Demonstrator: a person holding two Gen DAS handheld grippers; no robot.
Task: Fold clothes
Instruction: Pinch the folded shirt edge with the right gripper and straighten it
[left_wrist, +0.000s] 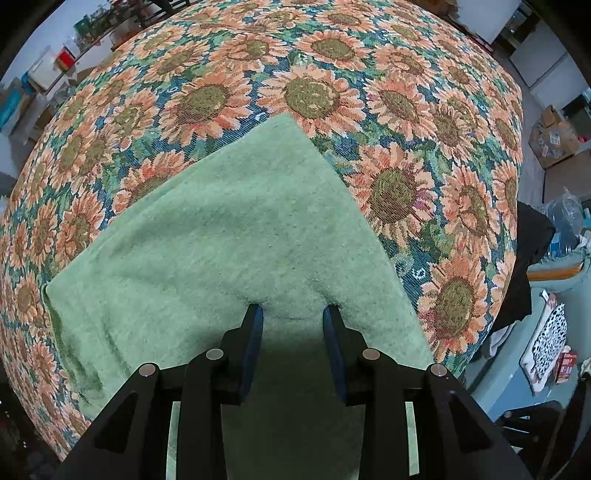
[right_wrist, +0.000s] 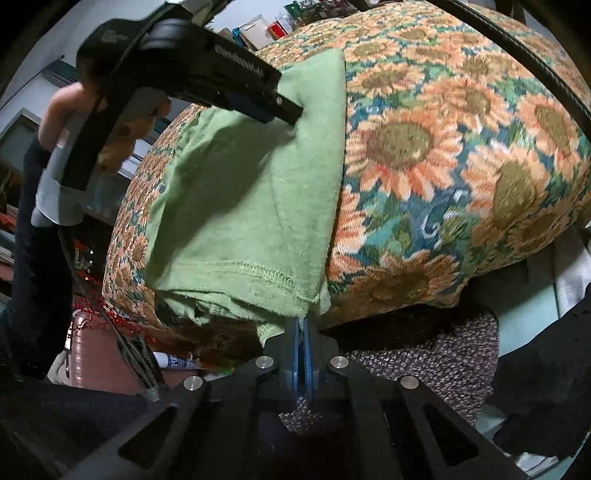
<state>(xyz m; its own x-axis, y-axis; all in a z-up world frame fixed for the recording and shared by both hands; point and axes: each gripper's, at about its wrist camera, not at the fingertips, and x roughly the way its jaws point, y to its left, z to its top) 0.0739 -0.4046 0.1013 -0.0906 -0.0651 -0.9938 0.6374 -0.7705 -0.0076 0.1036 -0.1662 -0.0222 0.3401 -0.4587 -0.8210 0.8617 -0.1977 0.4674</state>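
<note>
A green garment (left_wrist: 229, 236) lies folded on the sunflower-patterned tablecloth (left_wrist: 399, 110). My left gripper (left_wrist: 293, 310) is open, its two fingertips pressed down onto the green cloth near its near edge. In the right wrist view the same garment (right_wrist: 243, 206) hangs over the table edge, with a stitched hem along its lower side. My right gripper (right_wrist: 302, 325) is shut on the garment's lower hem corner at the table edge. The left gripper (right_wrist: 284, 110) shows there as a black tool resting on the cloth's far part.
The sunflower cloth (right_wrist: 461, 147) covers the whole table. A black garment (left_wrist: 524, 266) hangs at the table's right edge. Cardboard boxes (left_wrist: 554, 140) and clutter stand on the floor to the right. A grey speckled fabric (right_wrist: 436, 362) lies below the table edge.
</note>
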